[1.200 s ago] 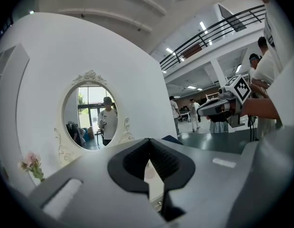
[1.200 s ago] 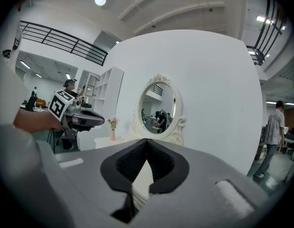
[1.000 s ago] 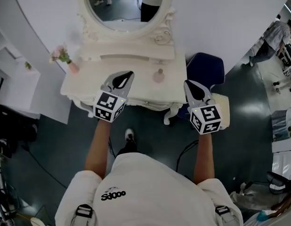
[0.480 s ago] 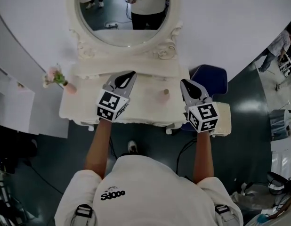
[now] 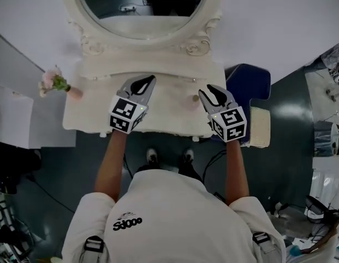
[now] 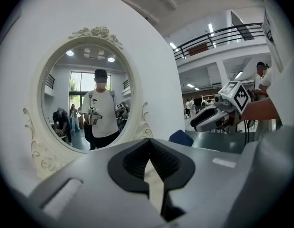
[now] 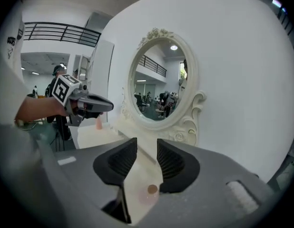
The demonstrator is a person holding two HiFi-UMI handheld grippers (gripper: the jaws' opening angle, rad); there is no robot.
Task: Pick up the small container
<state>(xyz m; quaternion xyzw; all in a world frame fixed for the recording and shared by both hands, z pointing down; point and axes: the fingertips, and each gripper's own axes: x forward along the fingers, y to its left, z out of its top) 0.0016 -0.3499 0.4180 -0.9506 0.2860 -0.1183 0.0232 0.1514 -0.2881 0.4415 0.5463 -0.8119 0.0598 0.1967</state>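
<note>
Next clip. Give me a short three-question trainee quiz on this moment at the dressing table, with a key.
1. True or false: the left gripper holds the small container.
2. Which gripper has its jaws apart? A. left gripper B. right gripper C. both
3. What stands at the left end of the dressing table in the head view?
Key: 1. False: it stands on the table, ungripped. 2. B: its jaws have just been opening, the container showing in their gap, not gripped; the left jaws are together. 3. A vase of pink flowers.
</note>
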